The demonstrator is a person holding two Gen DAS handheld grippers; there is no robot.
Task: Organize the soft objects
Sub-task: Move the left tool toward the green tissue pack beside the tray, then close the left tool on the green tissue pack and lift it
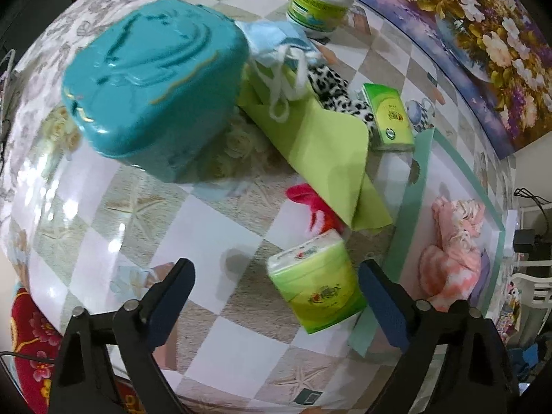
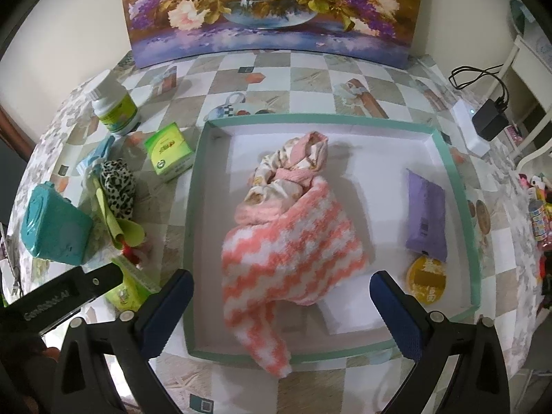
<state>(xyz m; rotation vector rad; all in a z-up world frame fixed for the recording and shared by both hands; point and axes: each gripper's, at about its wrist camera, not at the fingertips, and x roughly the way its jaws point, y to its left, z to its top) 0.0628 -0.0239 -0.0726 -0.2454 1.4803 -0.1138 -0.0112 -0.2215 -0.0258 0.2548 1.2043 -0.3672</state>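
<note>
In the left wrist view a green tissue pack lies on the checkered tablecloth between the fingers of my left gripper. The jaws stand wide and open, and the pack sits close to the right finger without being pressed. My right gripper is open above the teal-rimmed tray, over a pink-and-white fluffy cloth bundled with a pink patterned garment. A purple soft pack and a yellow round item also lie in the tray.
Left of the tray lie a teal lidded box, a blue face mask, a lime cloth, a leopard-print cloth, something red and another green tissue pack. A white bottle and a flower painting stand behind.
</note>
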